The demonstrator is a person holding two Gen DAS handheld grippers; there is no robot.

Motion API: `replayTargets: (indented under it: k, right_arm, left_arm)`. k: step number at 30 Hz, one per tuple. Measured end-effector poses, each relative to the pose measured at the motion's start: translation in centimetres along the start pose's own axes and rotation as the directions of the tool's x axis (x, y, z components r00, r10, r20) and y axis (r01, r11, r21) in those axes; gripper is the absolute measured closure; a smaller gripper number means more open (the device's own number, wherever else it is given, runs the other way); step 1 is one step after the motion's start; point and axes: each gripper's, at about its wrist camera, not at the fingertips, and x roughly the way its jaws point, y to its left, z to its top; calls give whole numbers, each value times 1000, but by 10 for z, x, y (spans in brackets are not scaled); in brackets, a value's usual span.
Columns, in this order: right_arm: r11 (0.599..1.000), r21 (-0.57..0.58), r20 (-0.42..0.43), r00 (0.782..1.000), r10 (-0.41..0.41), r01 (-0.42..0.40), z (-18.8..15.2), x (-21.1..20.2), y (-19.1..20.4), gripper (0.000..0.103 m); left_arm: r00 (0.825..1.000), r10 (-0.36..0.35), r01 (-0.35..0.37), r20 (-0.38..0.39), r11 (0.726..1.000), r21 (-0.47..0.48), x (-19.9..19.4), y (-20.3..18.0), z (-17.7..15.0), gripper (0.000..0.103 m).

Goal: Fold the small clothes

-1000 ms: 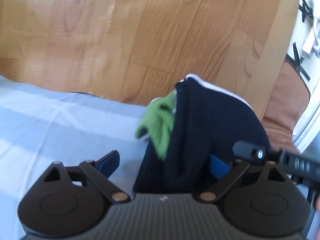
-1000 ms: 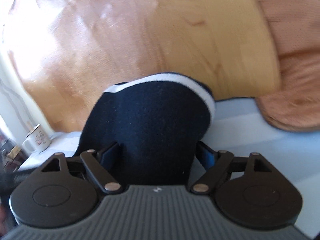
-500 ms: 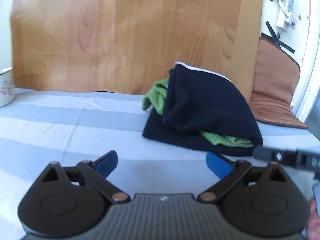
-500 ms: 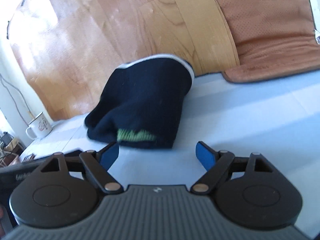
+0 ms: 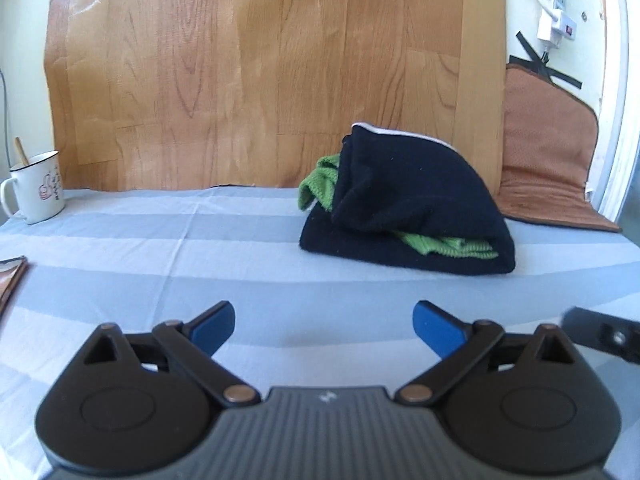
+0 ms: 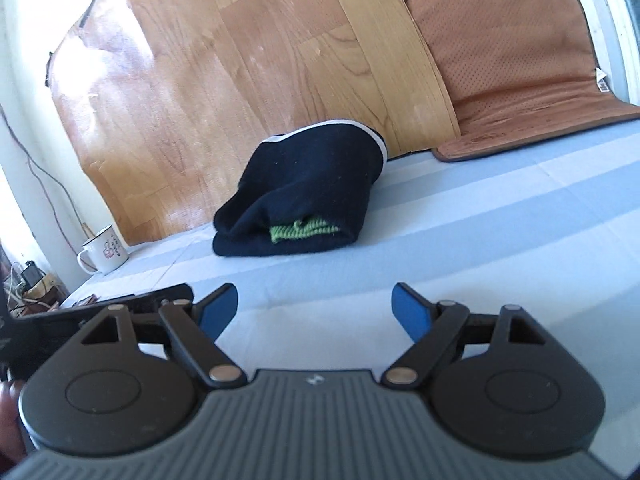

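Note:
A folded navy garment with a white edge and green lining lies on the light blue striped sheet, near the wooden panel at the back. It also shows in the right wrist view. My left gripper is open and empty, well in front of the garment. My right gripper is open and empty too, in front of the garment and apart from it.
A white enamel mug with a stick in it stands at the far left; it also shows in the right wrist view. A brown cushion leans against the wall at the right. A wood-grain panel stands behind the sheet.
Both grippers let go of the navy garment and pulled back from it. The garment now lies folded on the sheet, farther from both cameras.

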Motion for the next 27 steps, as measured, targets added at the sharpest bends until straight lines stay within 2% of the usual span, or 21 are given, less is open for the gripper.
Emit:
replayTargets:
  k: [6, 13, 17, 19, 23, 27]
  right_arm:
    - [1000, 8, 2, 1000, 17, -17, -9, -15, -1, 17]
    - [1000, 1, 6, 1000, -2, 2, -12, -16, 1, 13]
    - [999, -23, 1, 1000, -25, 25, -13, -14, 6, 11]
    - [1000, -19, 7, 1000, -16, 16, -13, -15, 5, 9]
    - [1000, 2, 6, 1000, -22, 22, -13, -14, 2, 9]
    - [1000, 10, 20, 1000, -8, 8, -13, -17, 1, 9]
  left_arm:
    - [999, 49, -49, 3, 999, 11, -10, -3, -7, 0]
    - [995, 86, -86, 56, 996, -10, -20, 0, -10, 0]
    - [987, 66, -66, 146, 998, -3, -31, -2, -15, 0]
    - [980, 97, -100, 175, 995, 10, -35, -7, -17, 0]
    - [979, 144, -152, 144, 987, 47, -28, -16, -12, 0]
    - [976, 146, -154, 165, 987, 37, -31, -14, -13, 0]
